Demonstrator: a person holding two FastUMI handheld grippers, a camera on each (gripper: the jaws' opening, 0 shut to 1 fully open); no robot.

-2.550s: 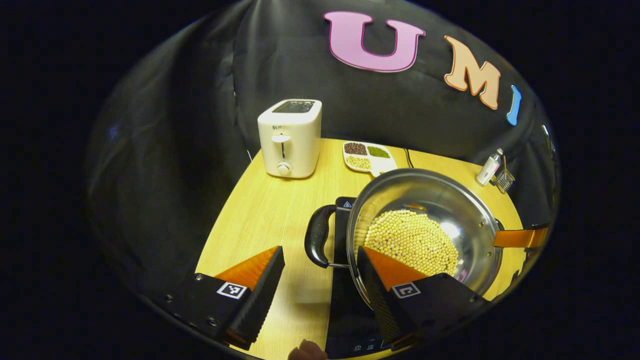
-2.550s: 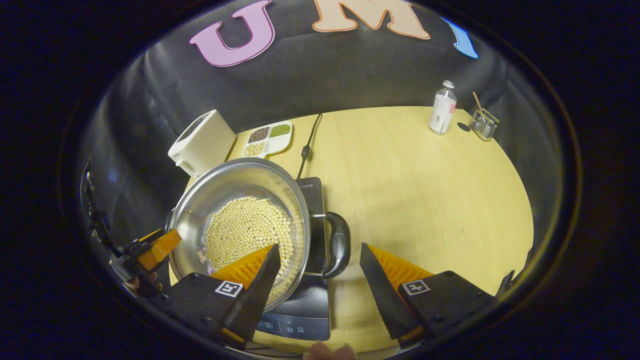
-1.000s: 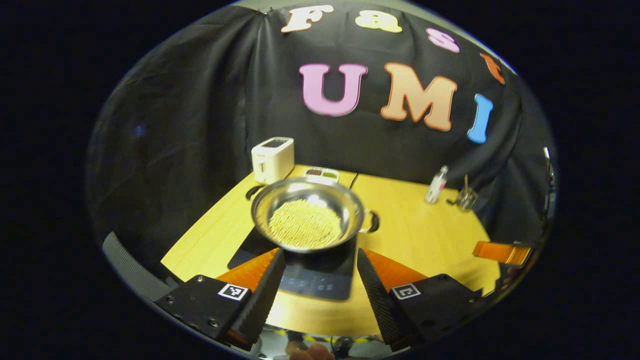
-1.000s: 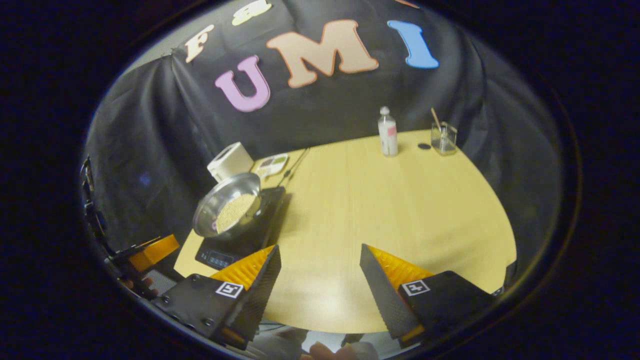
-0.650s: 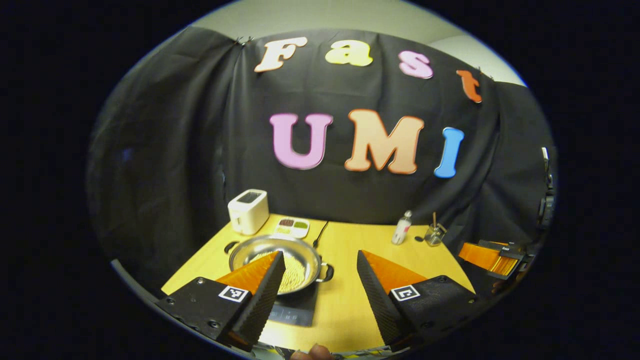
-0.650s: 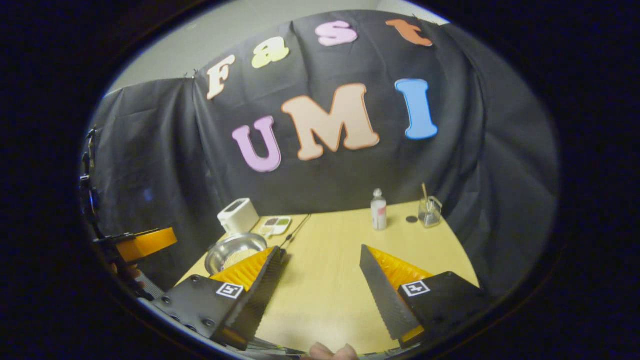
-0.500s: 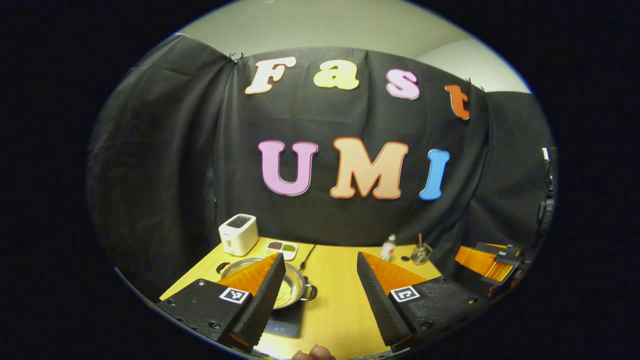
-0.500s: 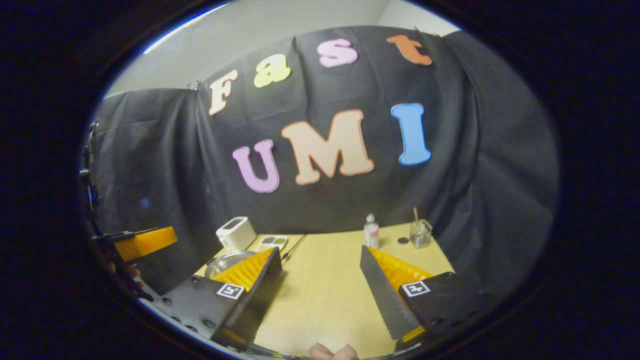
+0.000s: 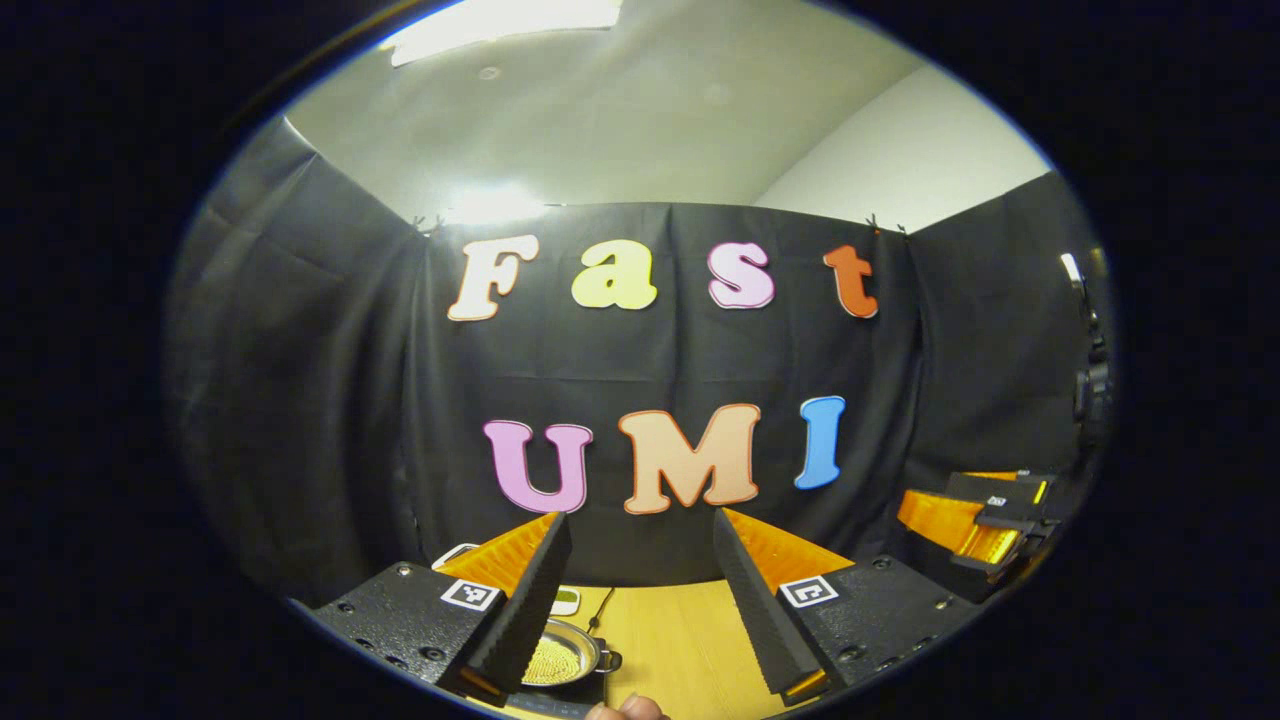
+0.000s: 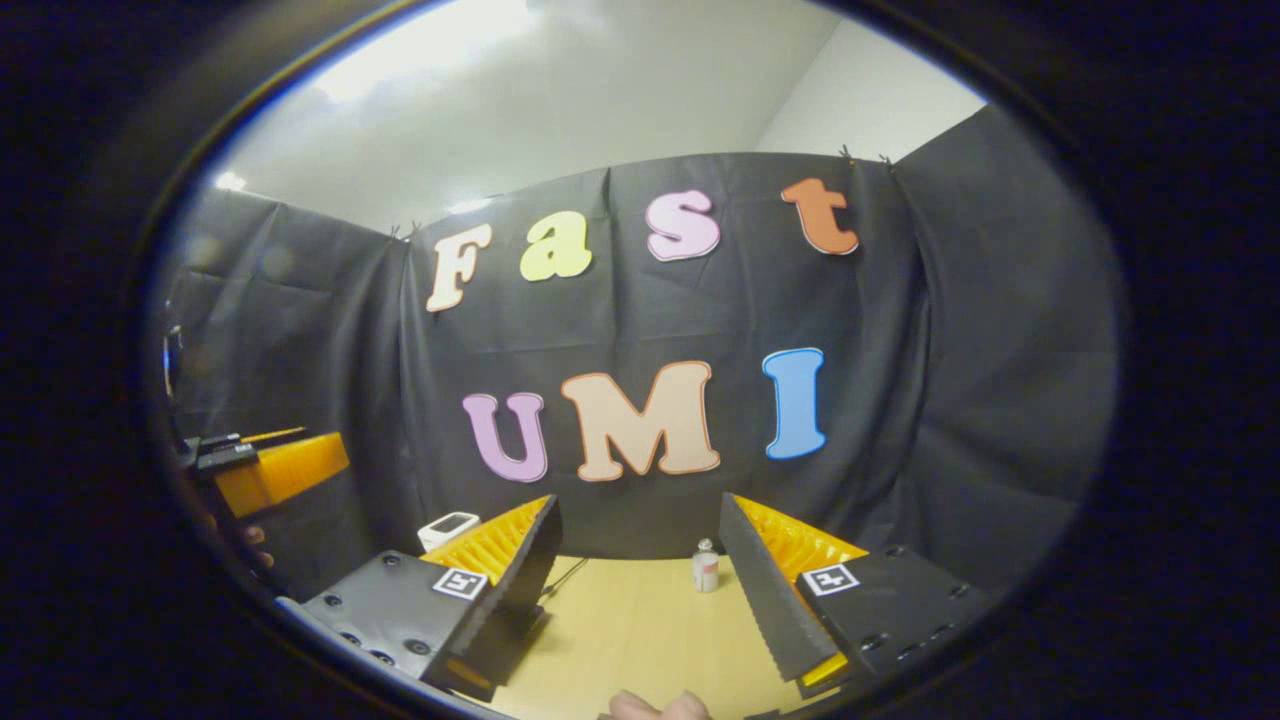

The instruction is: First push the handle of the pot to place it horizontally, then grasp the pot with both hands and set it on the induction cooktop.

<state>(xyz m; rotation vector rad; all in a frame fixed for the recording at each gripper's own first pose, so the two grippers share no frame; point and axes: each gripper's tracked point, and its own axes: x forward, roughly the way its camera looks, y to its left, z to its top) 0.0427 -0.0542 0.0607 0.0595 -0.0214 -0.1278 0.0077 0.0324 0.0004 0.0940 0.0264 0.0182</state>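
The steel pot (image 9: 556,655), holding pale beans, looks small and far below in the left gripper view. It rests on the black induction cooktop (image 9: 560,704), with one black side handle (image 9: 611,660) pointing right. My left gripper (image 9: 640,520) is open and empty, raised high and aimed at the booth wall. My right gripper (image 10: 640,500) is likewise open, empty and lifted well above the table. Each gripper also appears at the edge of the other's view: the right gripper (image 9: 975,515) and the left gripper (image 10: 275,470), held by a hand (image 10: 250,540).
The wooden table (image 10: 620,630) carries a white toaster (image 10: 447,528) at the back left and a small bottle (image 10: 706,570) toward the back right. A white divided dish (image 9: 566,601) lies behind the pot. Black cloth walls the booth; a pale ceiling shows above.
Both grippers have drawn back from the pot's handles and risen, tilting up toward the wall. The pot stays on the cooktop and looks much smaller now.
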